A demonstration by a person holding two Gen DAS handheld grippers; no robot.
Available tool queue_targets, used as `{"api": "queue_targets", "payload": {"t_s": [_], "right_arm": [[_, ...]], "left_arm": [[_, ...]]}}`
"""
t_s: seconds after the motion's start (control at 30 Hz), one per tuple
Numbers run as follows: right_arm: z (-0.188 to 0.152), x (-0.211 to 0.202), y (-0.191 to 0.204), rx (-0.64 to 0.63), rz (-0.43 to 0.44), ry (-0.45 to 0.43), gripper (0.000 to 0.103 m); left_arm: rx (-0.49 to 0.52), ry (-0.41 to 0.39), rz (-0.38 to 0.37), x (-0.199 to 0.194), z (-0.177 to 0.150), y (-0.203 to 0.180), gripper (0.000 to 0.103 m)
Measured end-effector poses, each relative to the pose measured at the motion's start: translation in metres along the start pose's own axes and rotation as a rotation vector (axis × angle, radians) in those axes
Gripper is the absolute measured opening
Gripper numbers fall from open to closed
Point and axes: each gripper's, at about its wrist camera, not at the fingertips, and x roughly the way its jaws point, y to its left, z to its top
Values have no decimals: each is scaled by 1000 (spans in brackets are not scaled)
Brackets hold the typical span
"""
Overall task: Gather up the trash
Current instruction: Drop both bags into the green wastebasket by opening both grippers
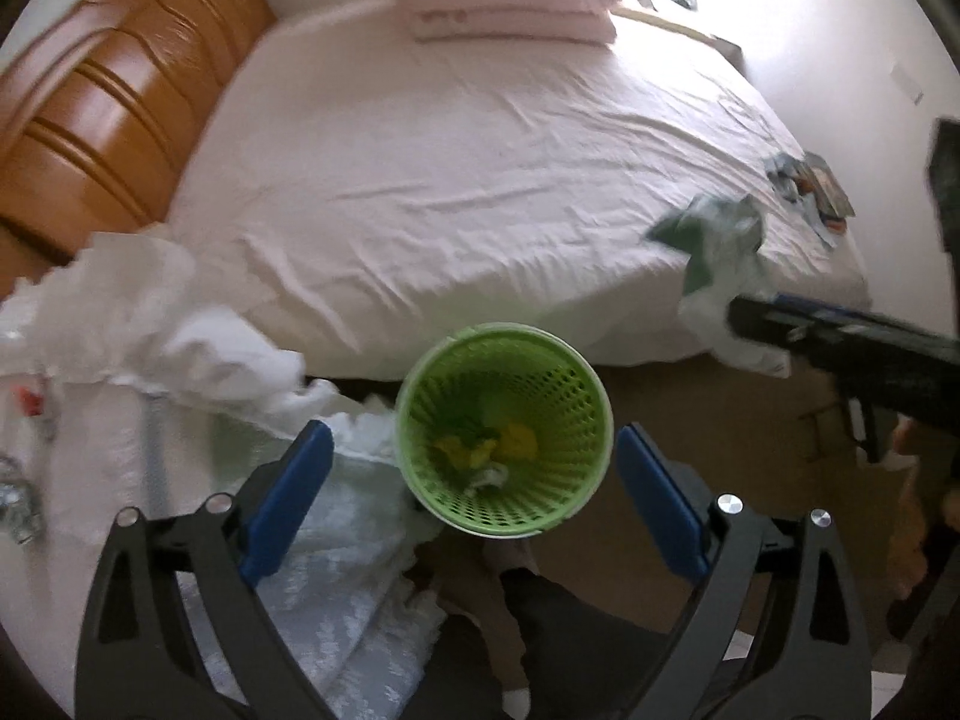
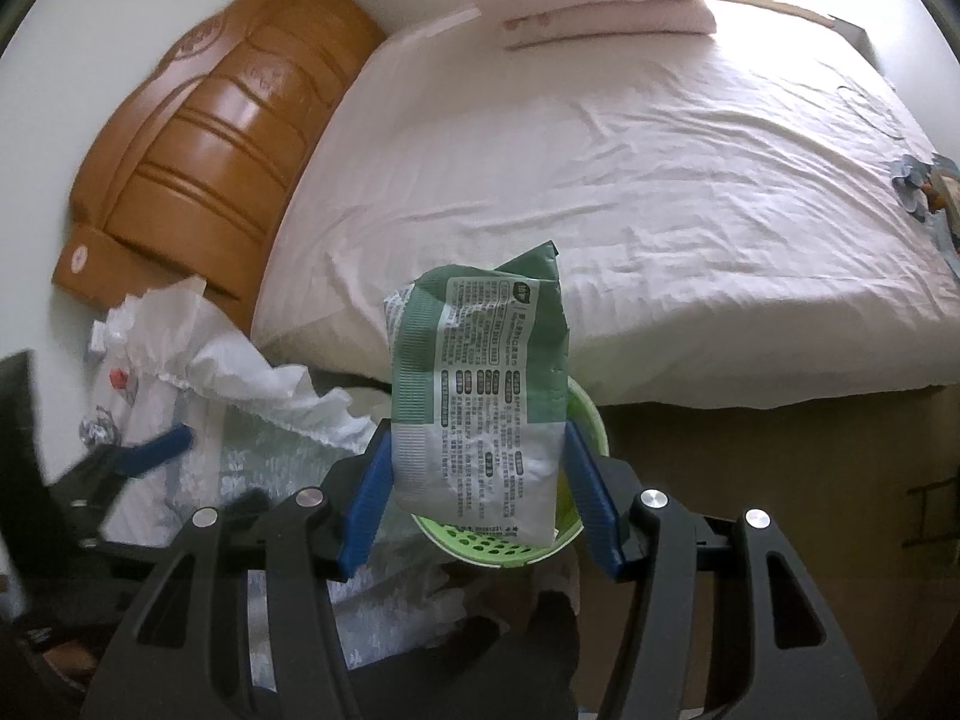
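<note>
A green mesh basket stands on the floor by the bed, with yellow and green scraps at its bottom. My left gripper hangs over it, open wide, with nothing between its blue fingers. My right gripper is shut on a crumpled green and white packet, which stands up between the pads above the basket's rim. The left wrist view shows the same packet at the right, in the right gripper. One blue finger of the left gripper shows at the left of the right wrist view.
A bed with a pink sheet fills the back, with folded bedding and a wooden headboard. More wrappers lie near the bed's right edge. White crumpled plastic is piled left of the basket. A person's dark-clad leg is below.
</note>
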Motion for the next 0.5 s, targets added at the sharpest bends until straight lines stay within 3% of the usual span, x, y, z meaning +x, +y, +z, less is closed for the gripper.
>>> {"api": "queue_targets", "payload": {"t_s": [0.17, 0.23, 0.3, 0.5], "right_arm": [[-7, 38, 25, -53, 1, 80, 59], [-11, 49, 36, -72, -12, 100, 84], [-15, 58, 48, -87, -35, 98, 97], [-15, 77, 77, -119, -10, 152, 100]], "left_arm": [[-50, -77, 54, -38, -13, 23, 95], [-81, -96, 75, -51, -20, 35, 95], [-109, -111, 86, -61, -26, 44, 95], [-207, -136, 120, -84, -51, 76, 95]]}}
